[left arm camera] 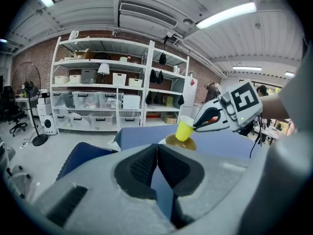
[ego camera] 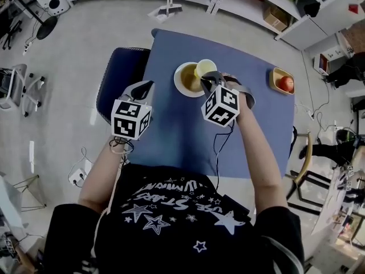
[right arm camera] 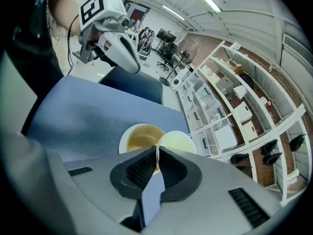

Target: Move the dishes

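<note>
A yellow cup (ego camera: 205, 68) hangs tilted above a brown bowl with a white rim (ego camera: 187, 79) on the blue table (ego camera: 188, 136). My right gripper (ego camera: 210, 82) is shut on the cup's rim; in the right gripper view the cup (right arm camera: 178, 142) sits just past the pinched jaws, next to the bowl (right arm camera: 139, 137). The left gripper view shows the cup (left arm camera: 184, 129) held over the bowl (left arm camera: 181, 142) by the right gripper (left arm camera: 201, 123). My left gripper (ego camera: 145, 87) hovers at the table's left edge, shut with nothing in it.
A small wooden tray (ego camera: 280, 73) with a red apple (ego camera: 286, 83) sits at the table's far right. A dark blue chair (ego camera: 118, 76) stands at the table's left side. Shelving units (left arm camera: 107, 97) line the wall beyond.
</note>
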